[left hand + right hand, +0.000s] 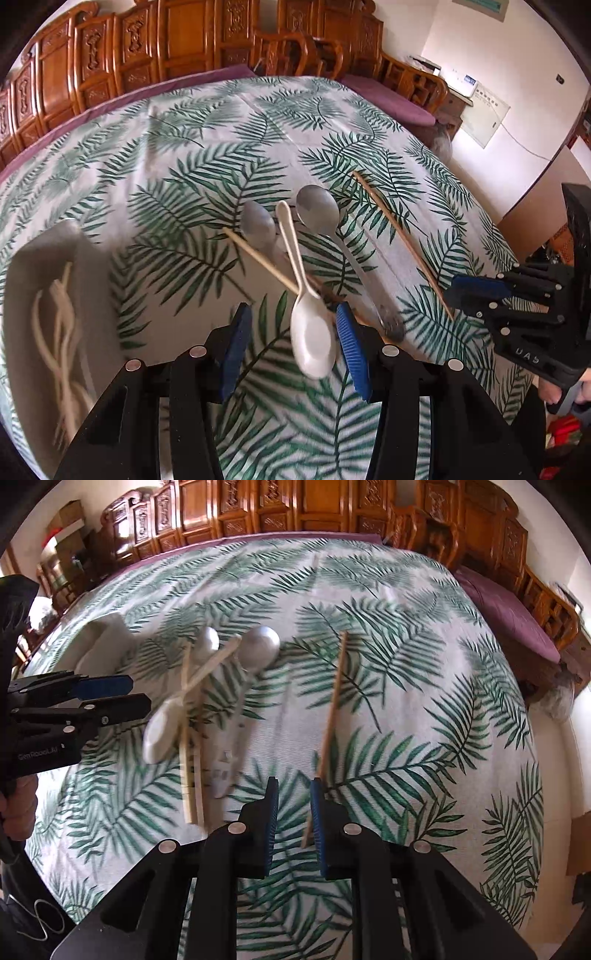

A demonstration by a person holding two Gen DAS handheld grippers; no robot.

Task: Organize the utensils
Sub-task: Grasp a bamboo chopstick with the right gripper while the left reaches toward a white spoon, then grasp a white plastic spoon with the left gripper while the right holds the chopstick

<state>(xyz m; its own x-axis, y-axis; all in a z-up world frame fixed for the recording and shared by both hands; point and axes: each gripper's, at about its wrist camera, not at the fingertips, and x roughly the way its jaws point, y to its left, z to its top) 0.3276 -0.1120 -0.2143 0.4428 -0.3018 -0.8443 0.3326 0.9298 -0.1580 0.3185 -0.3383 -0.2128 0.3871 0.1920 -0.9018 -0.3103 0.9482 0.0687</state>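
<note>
A white plastic spoon [312,338] lies on the leaf-print cloth, its handle crossing a pale chopstick [258,256]. Its bowl sits between the blue pads of my left gripper [293,350], which is open; the left pad stands well off it. Two metal spoons [258,227] [317,210] lie just beyond. A brown chopstick [332,716] runs toward my right gripper [294,823]. Its near end shows in the narrow gap beside the right pad [318,827], and the pads do not press on it. Each gripper shows in the other view, the right gripper [452,295] and the left gripper [136,696].
A white tray [70,240] holding pale utensils sits at the left of the table [184,122]. Carved wooden chairs [155,48] line the far edge, with a purple cushion [506,609] at the right. A hand [22,805] holds the left gripper's handle.
</note>
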